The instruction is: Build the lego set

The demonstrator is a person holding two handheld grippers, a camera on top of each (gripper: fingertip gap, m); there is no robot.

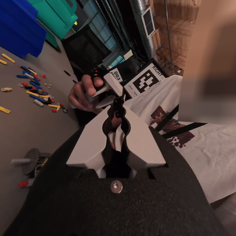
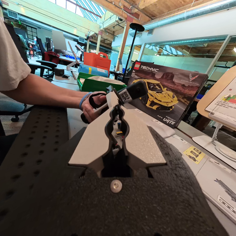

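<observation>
In the left wrist view my left gripper point(image 1: 118, 109) is shut on a small black Lego beam with holes point(image 1: 117, 108), held in the air off the table's edge. My right gripper point(image 1: 119, 99) comes in from beyond in a hand point(image 1: 83, 94), and its tips meet the beam's far end. In the right wrist view my right gripper point(image 2: 116, 108) is closed tip to tip against the left gripper point(image 2: 114, 100). A small black piece point(image 2: 116, 107) sits pinched at its tips. Which part of the piece each gripper grips is hidden.
Loose blue, yellow, red and black pieces point(image 1: 35, 89) lie on the grey table, with a partial assembly with a grey gear point(image 1: 31, 162) nearer. Blue bin point(image 1: 19, 25) and green bin point(image 1: 57, 16) stand behind. The set's box point(image 2: 166, 94), an instruction stand point(image 2: 223, 97) and part sheets point(image 2: 194, 154) are on the right. The tips of both grippers are at nearly the same place.
</observation>
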